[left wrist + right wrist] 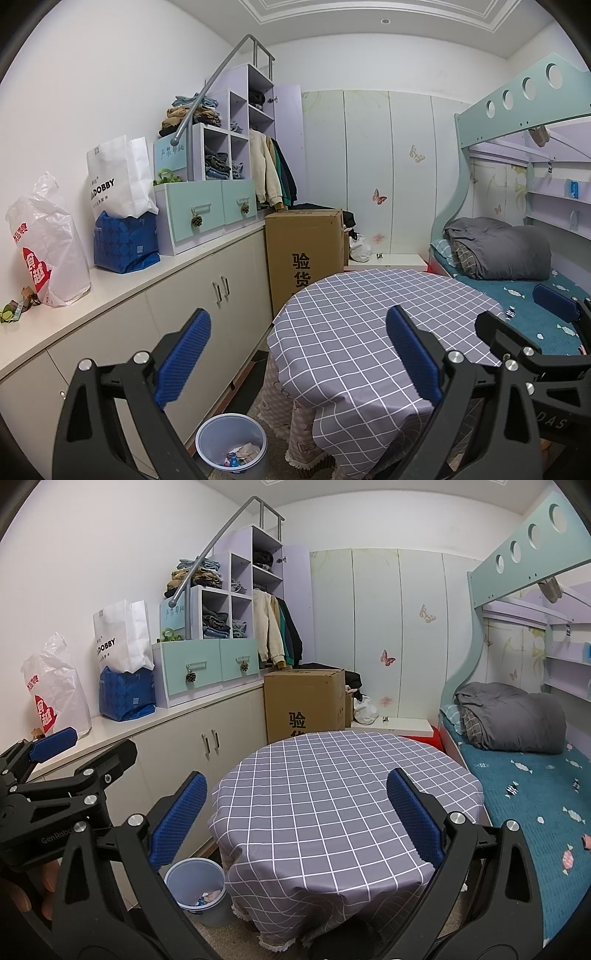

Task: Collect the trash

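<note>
A light blue trash bin [232,443] stands on the floor left of the round table [354,317], with wrappers and paper inside; it also shows in the right wrist view [197,890]. Crumpled wrappers [14,308] lie on the counter at the far left, beside a white plastic bag [48,243]. My left gripper [299,358] is open and empty above the table's near edge. My right gripper [295,812] is open and empty over the table [332,775]. Each gripper shows at the edge of the other's view.
A long white counter [122,280] with cupboards runs along the left wall, carrying bags and a drawer unit [207,214]. A cardboard box [306,243] stands behind the table. A bunk bed [517,288] with a grey duvet fills the right side.
</note>
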`<state>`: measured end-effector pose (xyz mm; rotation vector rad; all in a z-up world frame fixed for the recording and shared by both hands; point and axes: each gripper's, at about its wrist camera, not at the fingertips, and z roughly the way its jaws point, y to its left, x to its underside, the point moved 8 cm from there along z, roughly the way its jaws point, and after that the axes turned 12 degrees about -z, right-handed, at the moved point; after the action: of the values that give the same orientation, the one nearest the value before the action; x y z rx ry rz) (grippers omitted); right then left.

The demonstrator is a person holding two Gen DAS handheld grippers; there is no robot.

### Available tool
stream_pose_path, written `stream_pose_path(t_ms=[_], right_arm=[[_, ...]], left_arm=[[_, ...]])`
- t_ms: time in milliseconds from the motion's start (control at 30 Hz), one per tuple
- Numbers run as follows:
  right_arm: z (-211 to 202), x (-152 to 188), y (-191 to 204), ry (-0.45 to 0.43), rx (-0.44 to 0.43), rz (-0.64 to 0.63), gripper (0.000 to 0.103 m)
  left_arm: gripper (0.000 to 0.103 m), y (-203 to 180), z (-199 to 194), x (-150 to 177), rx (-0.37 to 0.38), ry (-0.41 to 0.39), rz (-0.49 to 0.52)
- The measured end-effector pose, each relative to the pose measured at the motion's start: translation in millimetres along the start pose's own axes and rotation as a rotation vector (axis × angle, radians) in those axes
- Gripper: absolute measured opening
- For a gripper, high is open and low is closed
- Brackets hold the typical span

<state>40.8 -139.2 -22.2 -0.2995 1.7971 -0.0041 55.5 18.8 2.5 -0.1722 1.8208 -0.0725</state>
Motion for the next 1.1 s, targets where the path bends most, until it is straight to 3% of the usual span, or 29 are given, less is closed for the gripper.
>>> stream_pose_path(t_ms=[1100], right_arm=[[2.4,5.0,0.9,0.012,-0.012,0.01,0.096]], left_arm=[[0.094,4.7,1.4,1.0,0.002,0.004,0.004]])
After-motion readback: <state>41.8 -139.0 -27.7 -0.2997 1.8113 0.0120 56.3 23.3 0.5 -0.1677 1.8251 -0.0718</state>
